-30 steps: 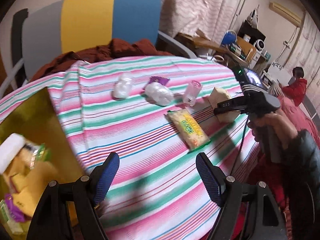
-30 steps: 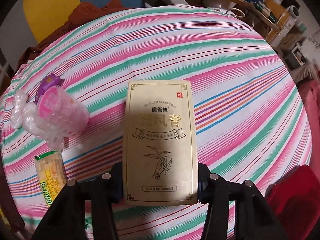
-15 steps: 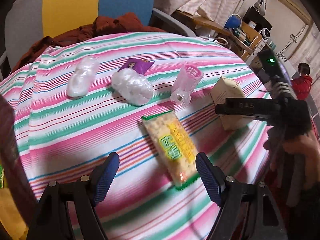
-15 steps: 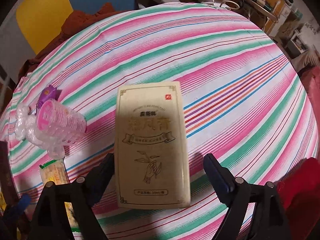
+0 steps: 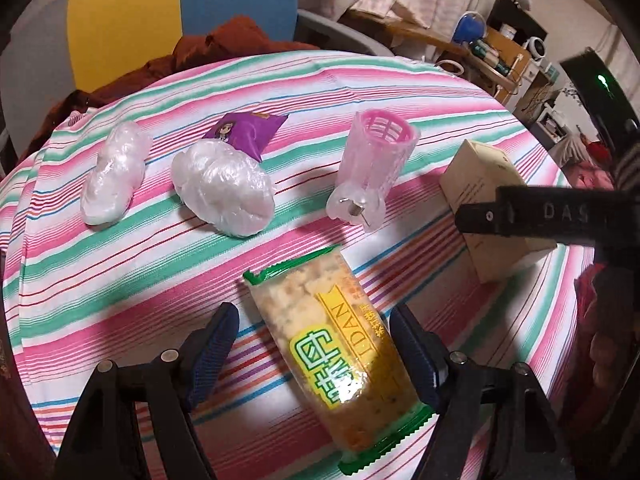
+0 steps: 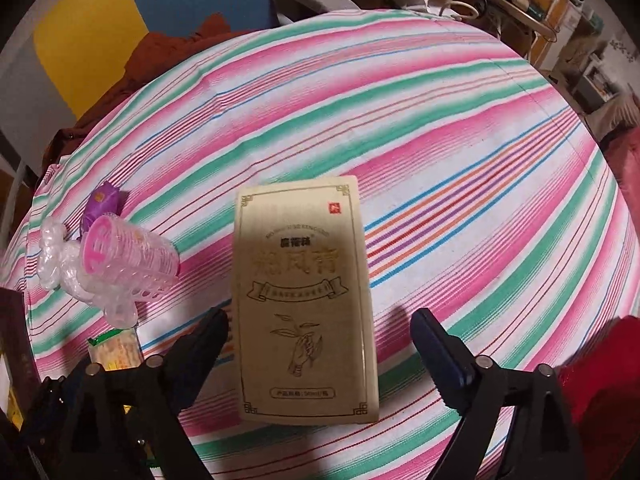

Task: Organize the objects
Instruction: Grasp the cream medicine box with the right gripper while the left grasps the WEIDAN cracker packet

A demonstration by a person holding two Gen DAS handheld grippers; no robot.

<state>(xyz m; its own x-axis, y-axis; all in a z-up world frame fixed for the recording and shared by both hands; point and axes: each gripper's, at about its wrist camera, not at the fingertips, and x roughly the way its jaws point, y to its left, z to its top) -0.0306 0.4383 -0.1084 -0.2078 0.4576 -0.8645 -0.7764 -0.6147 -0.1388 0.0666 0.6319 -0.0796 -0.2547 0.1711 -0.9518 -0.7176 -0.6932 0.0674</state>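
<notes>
Both jaws stand wide; our left gripper [image 5: 312, 344] straddles the cracker packet [image 5: 340, 356] at lower centre, light, crinkly and breakable, so we grip its long sides gently

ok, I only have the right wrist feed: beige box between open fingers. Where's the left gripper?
Observer: The left gripper is open, one finger on either side of the cracker packet, which lies flat on the striped tablecloth.
Operator: Anything past the packet?
Observer: A larger white bundle and a smaller white bundle lie apart, left of the pink roller.
Operator: Is my right gripper touching the box?
Observer: Can't tell. In the left wrist view one of the right gripper fingers crosses in front of the beige box.
</notes>
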